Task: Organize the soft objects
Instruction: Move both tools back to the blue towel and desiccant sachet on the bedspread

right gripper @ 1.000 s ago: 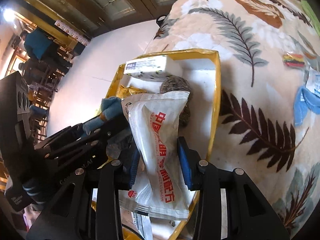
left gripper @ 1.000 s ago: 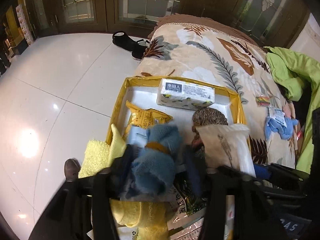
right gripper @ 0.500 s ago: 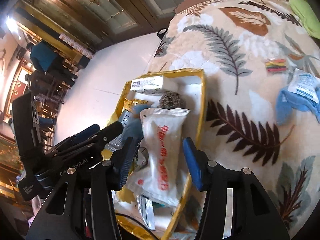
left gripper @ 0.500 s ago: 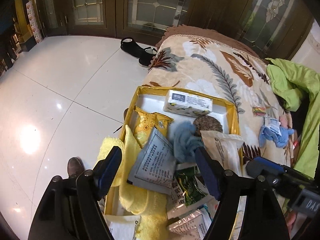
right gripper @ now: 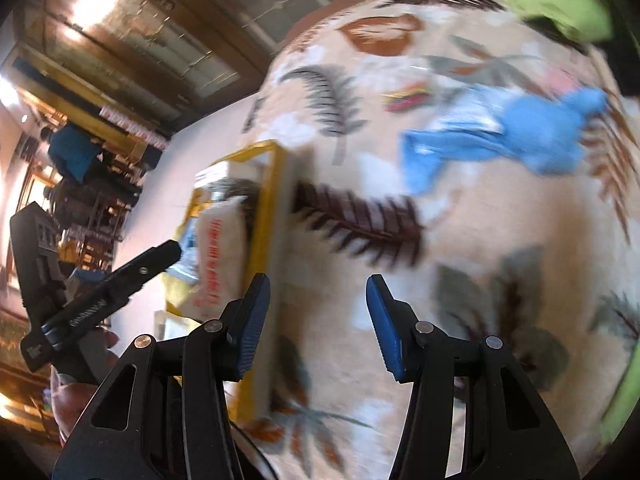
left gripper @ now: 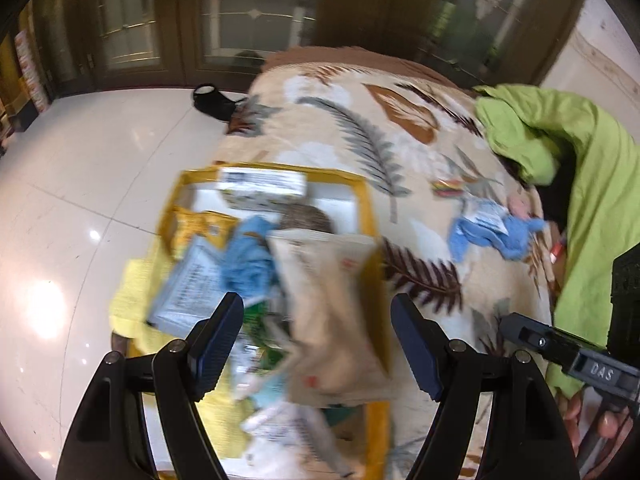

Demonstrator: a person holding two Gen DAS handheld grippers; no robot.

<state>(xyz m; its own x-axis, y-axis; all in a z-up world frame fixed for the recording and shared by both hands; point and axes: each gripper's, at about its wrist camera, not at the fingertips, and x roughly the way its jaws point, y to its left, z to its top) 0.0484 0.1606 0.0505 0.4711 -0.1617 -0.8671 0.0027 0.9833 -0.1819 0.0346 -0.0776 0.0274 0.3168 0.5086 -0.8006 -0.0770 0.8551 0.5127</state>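
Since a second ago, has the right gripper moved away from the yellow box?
Yes. The right gripper, jaws open and empty, has swung right, off the yellow box and over the leaf blanket, toward the blue cloth.

A yellow-rimmed box [left gripper: 366, 216] lies at the left edge of the leaf-patterned blanket [left gripper: 360, 128]. Inside it are a white tissue pack [left gripper: 262, 188] at the far edge, a yellow snack bag [left gripper: 200, 226], a blue plush toy [left gripper: 248, 260] and a large pale packet [left gripper: 328, 304] leaning on the right rim. A blue cloth [right gripper: 516, 140] lies crumpled on the blanket, well apart from the box, toward the right edge.
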